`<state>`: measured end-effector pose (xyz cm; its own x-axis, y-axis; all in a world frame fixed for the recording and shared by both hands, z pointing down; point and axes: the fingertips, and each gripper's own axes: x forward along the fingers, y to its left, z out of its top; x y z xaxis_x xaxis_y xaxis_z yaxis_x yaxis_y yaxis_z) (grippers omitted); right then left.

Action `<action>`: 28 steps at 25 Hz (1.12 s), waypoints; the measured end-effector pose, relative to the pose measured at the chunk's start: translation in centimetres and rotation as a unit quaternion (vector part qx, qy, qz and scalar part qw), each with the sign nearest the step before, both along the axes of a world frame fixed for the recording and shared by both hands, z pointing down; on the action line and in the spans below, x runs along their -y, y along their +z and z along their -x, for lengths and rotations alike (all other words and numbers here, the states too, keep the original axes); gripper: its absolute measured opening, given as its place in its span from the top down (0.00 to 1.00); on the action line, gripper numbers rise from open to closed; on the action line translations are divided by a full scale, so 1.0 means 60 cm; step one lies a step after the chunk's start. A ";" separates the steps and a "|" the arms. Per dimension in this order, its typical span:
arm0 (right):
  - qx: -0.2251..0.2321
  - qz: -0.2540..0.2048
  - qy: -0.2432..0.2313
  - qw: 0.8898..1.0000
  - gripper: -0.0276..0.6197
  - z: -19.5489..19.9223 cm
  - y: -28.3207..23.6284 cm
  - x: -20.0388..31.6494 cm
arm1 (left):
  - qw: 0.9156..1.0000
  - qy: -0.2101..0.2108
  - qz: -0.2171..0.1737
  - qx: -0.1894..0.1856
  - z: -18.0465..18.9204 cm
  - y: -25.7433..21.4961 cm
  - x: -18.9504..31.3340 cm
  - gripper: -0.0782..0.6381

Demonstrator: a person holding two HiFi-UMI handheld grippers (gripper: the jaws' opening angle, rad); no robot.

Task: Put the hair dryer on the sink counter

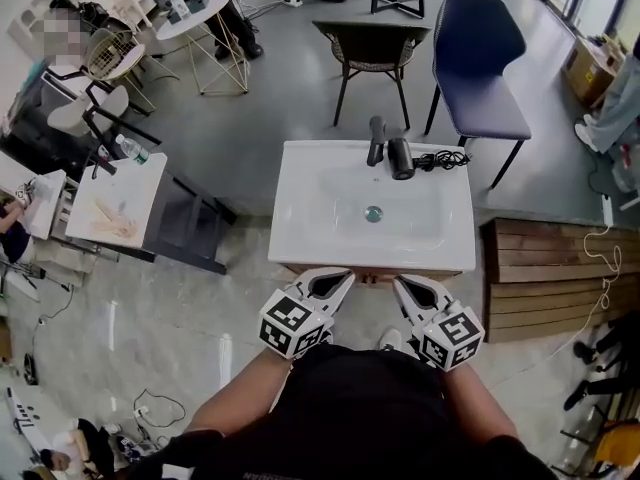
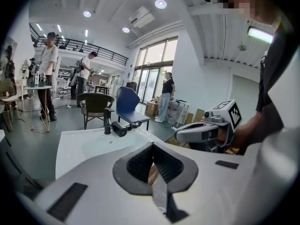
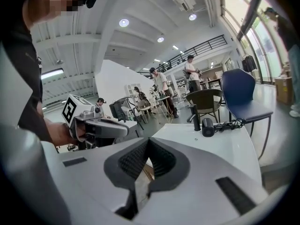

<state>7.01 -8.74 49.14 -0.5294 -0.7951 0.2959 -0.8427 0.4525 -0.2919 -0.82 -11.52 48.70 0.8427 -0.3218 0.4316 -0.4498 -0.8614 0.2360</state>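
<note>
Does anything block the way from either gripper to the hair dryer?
Nothing visible does. The hair dryer lies on the sink counter's far rim beside the faucet. Only the basin separates it from the left gripper and right gripper.

No words, brands or numbers can be read; only black-and-white square code patterns stand on the white cubes of the left gripper (image 1: 345,277) and the right gripper (image 1: 398,281).

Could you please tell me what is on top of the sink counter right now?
A black hair dryer lies at its back edge beside the faucet, cord bunched alongside. Nothing there is covered.
</note>
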 end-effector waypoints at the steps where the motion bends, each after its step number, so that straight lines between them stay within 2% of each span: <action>1: -0.003 -0.001 0.002 1.000 0.95 0.007 0.000 0.000 | 1.000 0.003 0.000 0.000 0.005 0.000 0.001 0.89; 12: -0.011 0.006 0.031 0.999 0.95 0.025 0.006 -0.003 | 1.000 0.025 0.000 -0.005 0.029 -0.001 0.010 0.89; 28: -0.017 -0.003 0.030 0.999 0.95 0.027 0.002 0.003 | 0.999 0.034 -0.007 -0.003 0.029 -0.009 0.002 0.89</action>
